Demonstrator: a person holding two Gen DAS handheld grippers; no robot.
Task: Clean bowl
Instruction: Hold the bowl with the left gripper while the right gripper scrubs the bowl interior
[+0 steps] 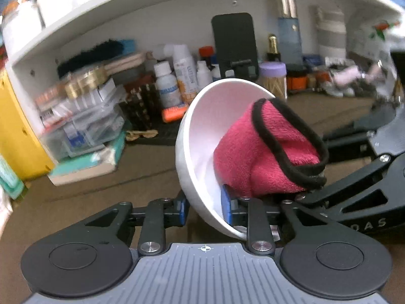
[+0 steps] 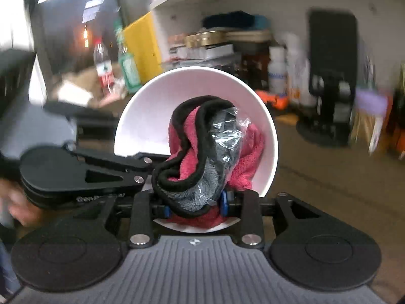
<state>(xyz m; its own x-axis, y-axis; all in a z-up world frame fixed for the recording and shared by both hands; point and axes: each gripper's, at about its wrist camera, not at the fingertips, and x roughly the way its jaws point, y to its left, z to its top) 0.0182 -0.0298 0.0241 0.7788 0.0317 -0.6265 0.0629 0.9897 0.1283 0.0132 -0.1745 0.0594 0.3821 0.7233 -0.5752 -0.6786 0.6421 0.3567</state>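
Note:
A white bowl (image 1: 202, 116) is held up off the table, tipped on its side with its mouth facing right. My left gripper (image 1: 205, 207) is shut on the bowl's lower rim, one blue pad inside the wall and one outside. A pink and grey cloth (image 2: 187, 131) with black edging is bunched inside the bowl (image 2: 141, 116), with a scrap of clear plastic (image 2: 227, 131) stuck to it. My right gripper (image 2: 194, 206) is shut on the near end of this cloth (image 1: 243, 152). In the left wrist view my right gripper (image 1: 312, 186) comes in from the right. In the right wrist view my left gripper (image 2: 145, 167) reaches in from the left.
A white shelf unit (image 1: 152, 2) stands behind the brown tabletop (image 1: 88, 177), crowded with bottles (image 1: 165, 86), plastic boxes (image 1: 83, 126) and a black phone stand (image 1: 234, 43). A yellow panel (image 1: 15, 131) is at the left. A person's hand (image 2: 17, 202) shows blurred.

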